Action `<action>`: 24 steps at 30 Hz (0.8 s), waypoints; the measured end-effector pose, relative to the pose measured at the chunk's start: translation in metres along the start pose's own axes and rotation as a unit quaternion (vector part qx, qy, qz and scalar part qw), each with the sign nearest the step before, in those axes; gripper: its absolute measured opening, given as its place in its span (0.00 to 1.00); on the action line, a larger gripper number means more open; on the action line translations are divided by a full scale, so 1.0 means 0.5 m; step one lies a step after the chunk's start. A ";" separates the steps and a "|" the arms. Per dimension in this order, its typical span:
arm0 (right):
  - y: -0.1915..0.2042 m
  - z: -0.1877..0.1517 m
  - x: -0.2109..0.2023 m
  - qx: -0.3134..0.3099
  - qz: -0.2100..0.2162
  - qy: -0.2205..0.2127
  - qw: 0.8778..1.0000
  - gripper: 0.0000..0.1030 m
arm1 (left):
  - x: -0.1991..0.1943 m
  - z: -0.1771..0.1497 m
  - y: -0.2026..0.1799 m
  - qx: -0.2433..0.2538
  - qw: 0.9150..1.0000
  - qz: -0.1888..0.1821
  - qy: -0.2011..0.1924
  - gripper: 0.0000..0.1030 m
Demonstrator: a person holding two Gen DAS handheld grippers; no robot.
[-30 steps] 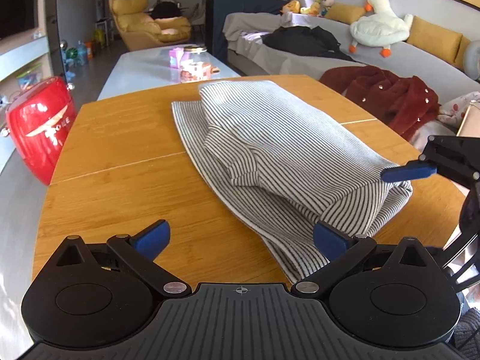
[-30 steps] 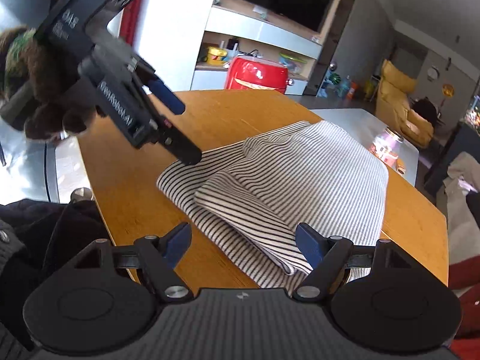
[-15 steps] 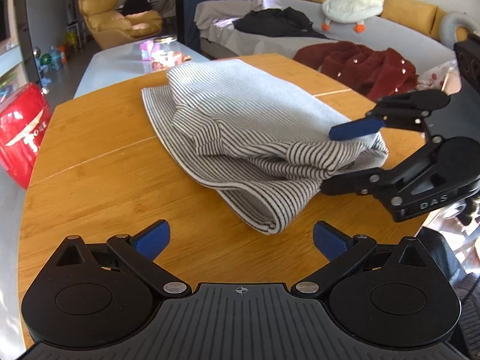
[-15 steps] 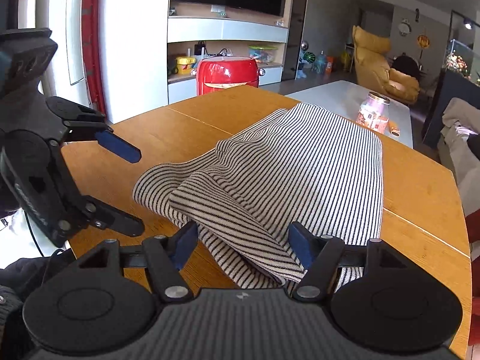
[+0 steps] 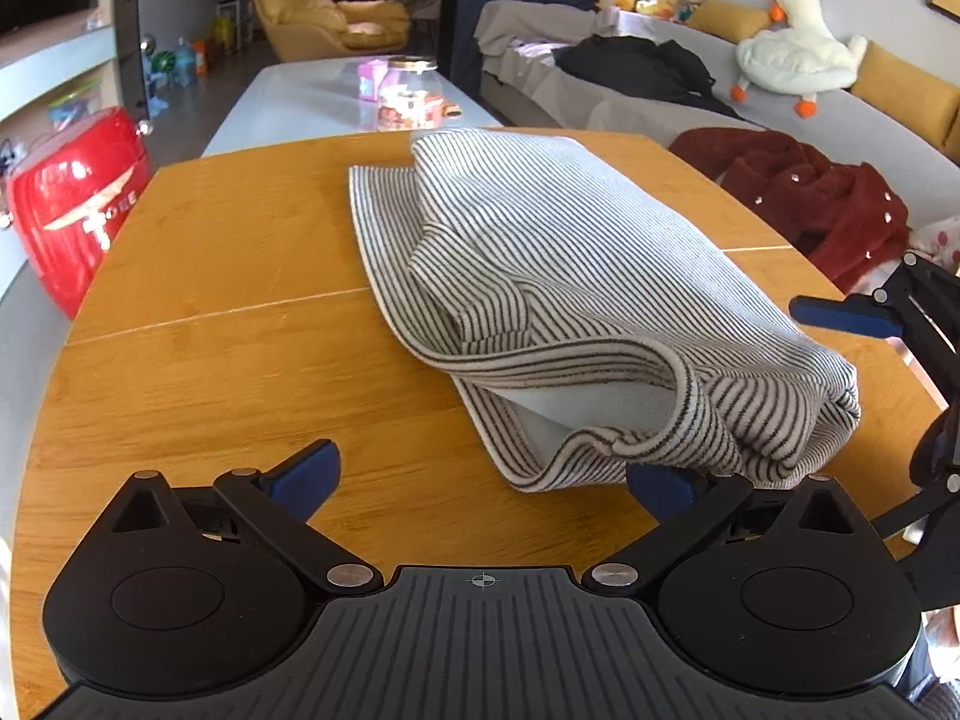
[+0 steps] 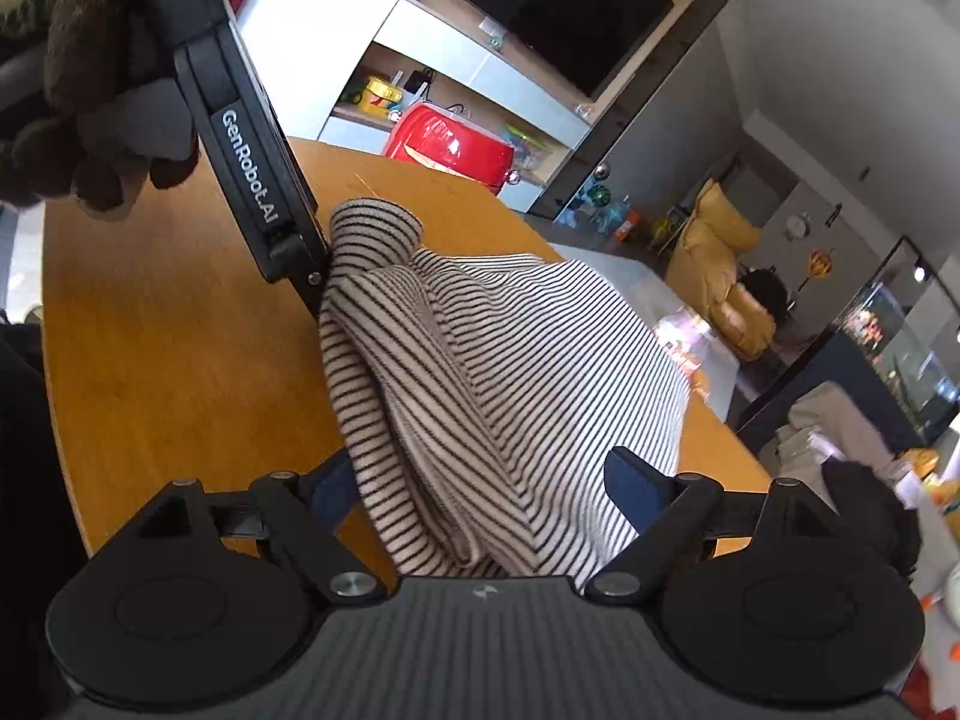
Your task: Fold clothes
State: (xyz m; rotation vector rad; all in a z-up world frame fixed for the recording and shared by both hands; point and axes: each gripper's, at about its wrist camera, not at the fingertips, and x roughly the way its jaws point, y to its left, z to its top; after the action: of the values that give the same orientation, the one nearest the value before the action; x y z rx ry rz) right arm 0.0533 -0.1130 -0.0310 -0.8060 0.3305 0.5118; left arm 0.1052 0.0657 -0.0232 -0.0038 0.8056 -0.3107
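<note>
Left wrist view: one striped garment [image 5: 558, 276] lies folded in layers on the wooden desk [image 5: 228, 312], its rolled near edge at the right blue pad of the left tongs [image 5: 480, 474], which stand wide apart with nothing clamped. The right tongs [image 5: 888, 360] enter at the right edge, one blue pad above the cloth; this view cannot tell whether they grip. It alone shows a sofa carrying one white plush duck [image 5: 792, 48], one dark red coat [image 5: 816, 204], and one glass jar [image 5: 411, 90] on a pale table beyond.

The right wrist view shows the garment [image 6: 498, 378] bunched between the right tongs [image 6: 486, 480], whose jaws are opening around the fabric, pads apparently not pressing it. It alone shows the person's gloved left hand [image 6: 78, 90] and the body of the left tongs [image 6: 318, 294], printed "GenRobot.AI". One red case [image 6: 450, 144] appears in both views; its lettering is unreadable.
</note>
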 end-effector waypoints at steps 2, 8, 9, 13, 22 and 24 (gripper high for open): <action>0.011 0.004 0.012 -0.037 -0.013 -0.008 0.999 0.83 | 0.001 0.000 0.006 -0.009 1.000 -0.005 0.002 1.00; 0.025 0.022 0.060 -0.106 -0.002 0.024 0.994 0.30 | -0.034 0.005 0.023 -0.015 0.999 -0.032 -0.018 1.00; 0.022 0.024 0.061 -0.107 0.003 0.026 0.994 0.28 | -0.047 0.010 0.030 -0.019 0.999 -0.038 -0.028 1.00; 0.004 0.049 0.035 -0.084 0.064 0.047 0.993 0.26 | -0.086 0.042 0.046 -0.016 0.997 -0.042 -0.069 1.00; -0.074 0.137 -0.138 -0.068 0.176 0.043 0.981 0.23 | 0.023 0.099 0.006 0.101 0.992 -0.048 -0.050 1.00; -0.114 0.176 -0.172 -0.087 0.143 0.012 0.986 0.22 | 0.053 0.106 0.018 0.103 0.992 -0.052 -0.044 1.00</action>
State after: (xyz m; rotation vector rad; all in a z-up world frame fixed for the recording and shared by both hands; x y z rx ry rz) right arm 0.0209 -0.1060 0.1006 -0.9395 0.4308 0.8086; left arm 0.1623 0.0609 -0.0061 0.1338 0.6851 -0.4881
